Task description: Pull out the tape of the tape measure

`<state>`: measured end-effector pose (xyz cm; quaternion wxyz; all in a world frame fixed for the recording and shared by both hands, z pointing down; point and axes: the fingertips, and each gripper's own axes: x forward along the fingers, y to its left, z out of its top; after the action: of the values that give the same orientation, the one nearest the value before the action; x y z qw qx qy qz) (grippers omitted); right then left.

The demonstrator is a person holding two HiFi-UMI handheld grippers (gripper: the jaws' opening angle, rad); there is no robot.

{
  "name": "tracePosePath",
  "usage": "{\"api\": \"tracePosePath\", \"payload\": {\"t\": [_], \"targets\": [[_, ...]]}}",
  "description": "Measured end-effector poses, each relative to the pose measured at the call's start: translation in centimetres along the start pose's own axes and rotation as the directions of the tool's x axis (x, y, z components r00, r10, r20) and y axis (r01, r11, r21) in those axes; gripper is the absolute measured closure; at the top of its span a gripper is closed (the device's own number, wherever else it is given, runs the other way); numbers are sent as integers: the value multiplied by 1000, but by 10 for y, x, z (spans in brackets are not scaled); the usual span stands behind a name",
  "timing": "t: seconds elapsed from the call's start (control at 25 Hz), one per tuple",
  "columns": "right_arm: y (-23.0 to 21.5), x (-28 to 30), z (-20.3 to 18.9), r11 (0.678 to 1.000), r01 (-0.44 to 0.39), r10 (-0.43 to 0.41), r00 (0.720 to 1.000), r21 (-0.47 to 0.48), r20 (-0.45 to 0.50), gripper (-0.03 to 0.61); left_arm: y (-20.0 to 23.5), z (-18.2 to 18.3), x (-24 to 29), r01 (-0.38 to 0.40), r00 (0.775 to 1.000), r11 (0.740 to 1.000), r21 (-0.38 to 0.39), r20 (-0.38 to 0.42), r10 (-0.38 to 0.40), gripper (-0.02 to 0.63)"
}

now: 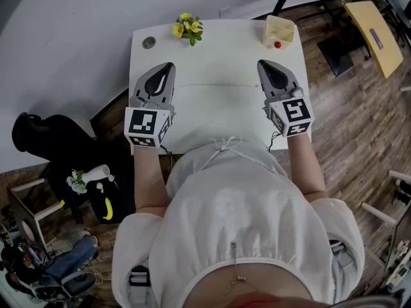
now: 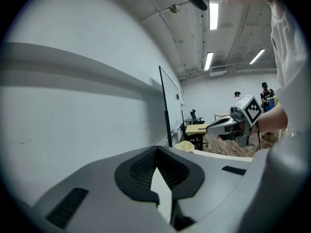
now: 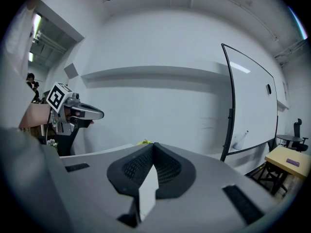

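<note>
Jaws together, seemingly empty: left tool (image 1: 169, 68), right tool (image 1: 262, 65).

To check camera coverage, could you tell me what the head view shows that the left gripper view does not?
Head view only: small yellow potted flowers and a round grey disc on the white table. Left gripper view only: long ceiling strip lights, distant standing people. Both: the left gripper and right gripper, each shut, empty.
</note>
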<state>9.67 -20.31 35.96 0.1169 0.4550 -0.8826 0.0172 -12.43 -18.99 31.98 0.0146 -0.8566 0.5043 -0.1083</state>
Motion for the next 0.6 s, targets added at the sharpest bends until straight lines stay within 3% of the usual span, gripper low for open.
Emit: {"api": "tracePosePath", "payload": {"t": [0.6], "targets": [[5, 1, 5, 1000, 6, -6, 999, 1, 40, 578, 0, -8, -3, 8, 1000, 1000, -23, -25, -8, 592]]}}
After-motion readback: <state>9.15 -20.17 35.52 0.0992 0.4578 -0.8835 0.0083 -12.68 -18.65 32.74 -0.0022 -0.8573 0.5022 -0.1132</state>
